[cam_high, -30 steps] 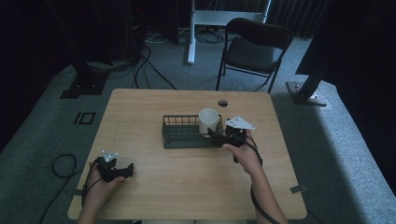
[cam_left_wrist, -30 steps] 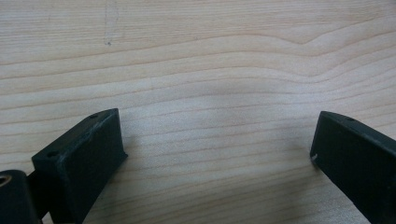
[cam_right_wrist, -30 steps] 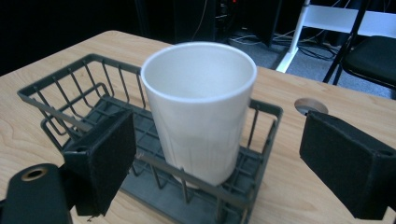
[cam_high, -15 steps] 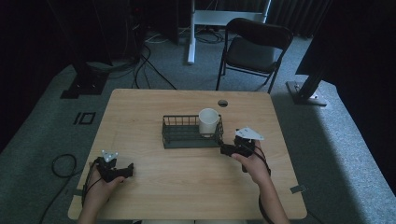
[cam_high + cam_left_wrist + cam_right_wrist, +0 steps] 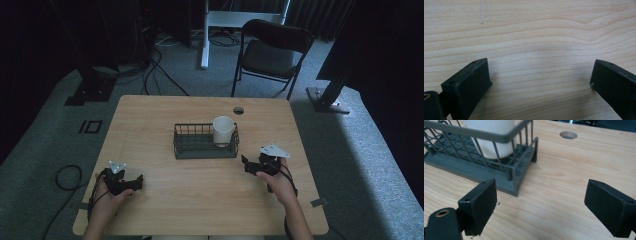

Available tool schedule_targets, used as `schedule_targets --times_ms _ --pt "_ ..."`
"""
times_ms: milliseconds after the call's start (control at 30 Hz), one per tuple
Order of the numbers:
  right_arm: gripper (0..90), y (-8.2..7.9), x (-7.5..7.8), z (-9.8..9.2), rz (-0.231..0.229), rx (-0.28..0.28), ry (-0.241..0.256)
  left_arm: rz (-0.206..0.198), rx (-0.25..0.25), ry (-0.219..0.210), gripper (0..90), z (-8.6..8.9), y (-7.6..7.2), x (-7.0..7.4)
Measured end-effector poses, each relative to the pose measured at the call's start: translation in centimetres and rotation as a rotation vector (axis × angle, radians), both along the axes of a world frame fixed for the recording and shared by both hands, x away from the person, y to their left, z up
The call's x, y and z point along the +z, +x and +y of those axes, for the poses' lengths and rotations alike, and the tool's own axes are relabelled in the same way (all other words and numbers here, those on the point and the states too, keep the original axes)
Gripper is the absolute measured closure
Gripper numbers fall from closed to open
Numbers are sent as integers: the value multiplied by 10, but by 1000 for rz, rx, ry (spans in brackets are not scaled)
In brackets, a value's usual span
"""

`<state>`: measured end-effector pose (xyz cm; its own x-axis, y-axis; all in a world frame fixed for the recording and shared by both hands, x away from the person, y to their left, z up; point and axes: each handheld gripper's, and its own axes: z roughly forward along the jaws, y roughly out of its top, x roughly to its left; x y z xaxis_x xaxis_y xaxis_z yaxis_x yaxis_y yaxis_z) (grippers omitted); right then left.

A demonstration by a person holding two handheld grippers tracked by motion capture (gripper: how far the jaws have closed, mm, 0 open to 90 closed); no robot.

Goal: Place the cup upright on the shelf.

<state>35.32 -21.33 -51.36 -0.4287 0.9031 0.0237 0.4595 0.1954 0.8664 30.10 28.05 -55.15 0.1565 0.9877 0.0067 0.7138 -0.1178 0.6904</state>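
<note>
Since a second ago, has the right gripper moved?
Yes. The right gripper has pulled back from the cup in the wire basket, toward the person's table edge.

The cup [image 5: 223, 130] is white. The basket [image 5: 205, 148] is dark grey wire. The bench [image 5: 200, 200] is pale wood with wavy grain. Both hand-held grippers, left [image 5: 131, 184] and right [image 5: 246, 165], are black. The chair [image 5: 270, 50] is black, the floor [image 5: 350, 165] grey.

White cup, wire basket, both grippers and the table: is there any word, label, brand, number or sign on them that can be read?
None: the white cup, wire basket, table, left gripper and right gripper show no readable text.
</note>
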Motion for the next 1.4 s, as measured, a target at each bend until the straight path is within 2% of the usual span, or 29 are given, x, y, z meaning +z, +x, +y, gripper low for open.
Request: schedule_targets --times_ms 333,700,833,1067,1400 --pt "107 -8 -14 -22 32 -54 -18 0 -1 1 30 0 0 0" --pt "107 -21 -22 -46 70 -108 -43 0 0 0 30 0 0 0" --pt "107 -24 -25 -53 82 -131 -47 0 0 1 30 0 0 0" --pt "107 -28 -28 -61 94 -206 -73 0 0 1 30 0 0 0" --pt "107 -31 -34 -72 129 -257 -84 0 0 0 30 0 0 0"
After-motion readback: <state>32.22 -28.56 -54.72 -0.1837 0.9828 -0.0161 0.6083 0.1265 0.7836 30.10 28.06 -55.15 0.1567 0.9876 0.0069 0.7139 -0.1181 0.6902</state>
